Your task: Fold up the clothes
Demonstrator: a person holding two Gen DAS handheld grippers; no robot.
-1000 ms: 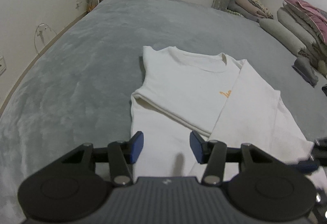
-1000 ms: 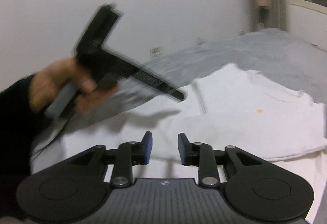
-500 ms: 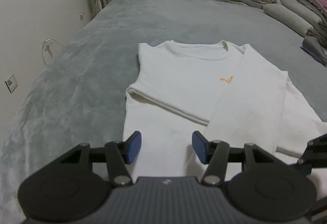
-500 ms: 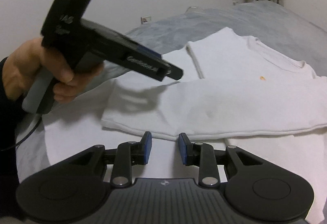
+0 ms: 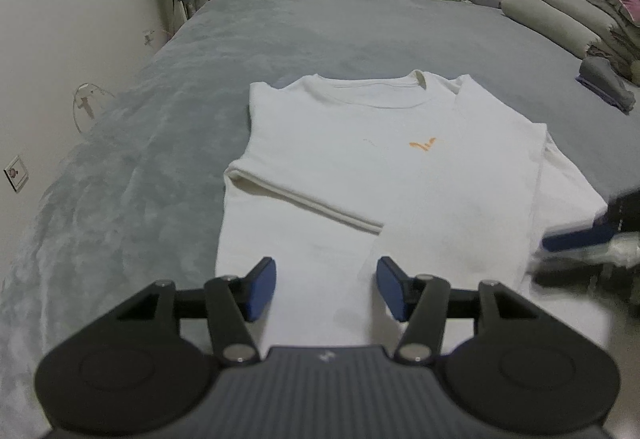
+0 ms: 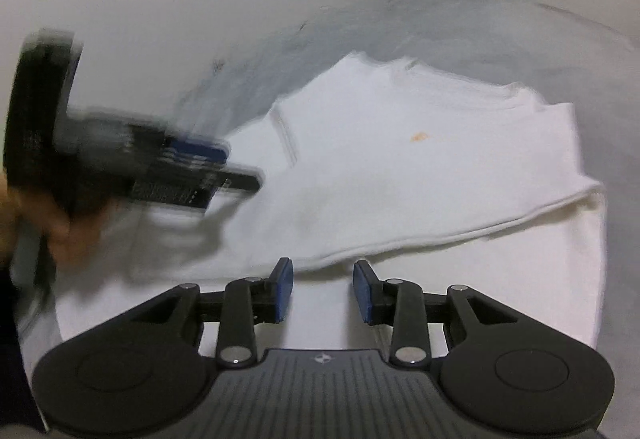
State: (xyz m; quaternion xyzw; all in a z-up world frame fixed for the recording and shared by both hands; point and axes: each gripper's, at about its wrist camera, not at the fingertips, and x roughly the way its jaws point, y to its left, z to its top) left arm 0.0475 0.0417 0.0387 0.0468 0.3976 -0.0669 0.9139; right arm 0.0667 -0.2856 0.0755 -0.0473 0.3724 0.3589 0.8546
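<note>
Both sleeves are lying folded across the shirt (image 5: 360,159) on the bed (image 5: 200,79); left claw (image 5: 326,289) and right claw (image 6: 322,291) are hovering open, empty; grip the hem evenly.

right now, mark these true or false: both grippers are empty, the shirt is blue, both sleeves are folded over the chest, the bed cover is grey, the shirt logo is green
1. Both grippers are empty: true. The left gripper and right gripper are open, holding nothing.
2. The shirt is blue: false. The long-sleeved shirt is white.
3. Both sleeves are folded over the chest: true.
4. The bed cover is grey: true.
5. The shirt logo is green: false. The logo is orange.
</note>
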